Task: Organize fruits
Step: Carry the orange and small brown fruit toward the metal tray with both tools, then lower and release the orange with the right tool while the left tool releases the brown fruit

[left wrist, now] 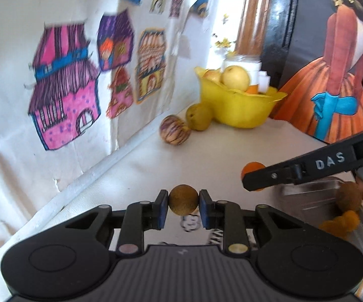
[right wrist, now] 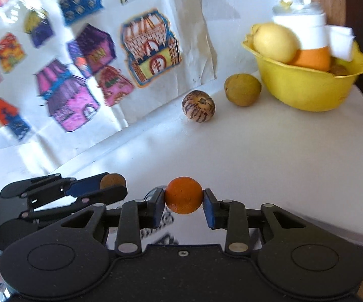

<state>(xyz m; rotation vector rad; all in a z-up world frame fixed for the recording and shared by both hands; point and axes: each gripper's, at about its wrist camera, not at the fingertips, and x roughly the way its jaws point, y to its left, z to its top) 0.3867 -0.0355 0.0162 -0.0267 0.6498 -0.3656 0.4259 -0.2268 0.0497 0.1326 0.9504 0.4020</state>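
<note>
The small round brown fruit (left wrist: 183,200), low centre, is pinched in the left gripper (left wrist: 183,207) jaws; the small round orange fruit (right wrist: 184,195) in the right gripper (right wrist: 184,205) jaws. Carry both gently above the white tabletop (right wrist: 269,151) to the yellow plastic bowl (right wrist: 304,88), upper right, lowering them inside before releasing.

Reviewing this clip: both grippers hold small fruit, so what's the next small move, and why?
Probably carry both toward the yellow bowl. The left gripper clamps a brown fruit, the right gripper an orange fruit, both clear of the counter, and the bowl already holds fruit.
</note>
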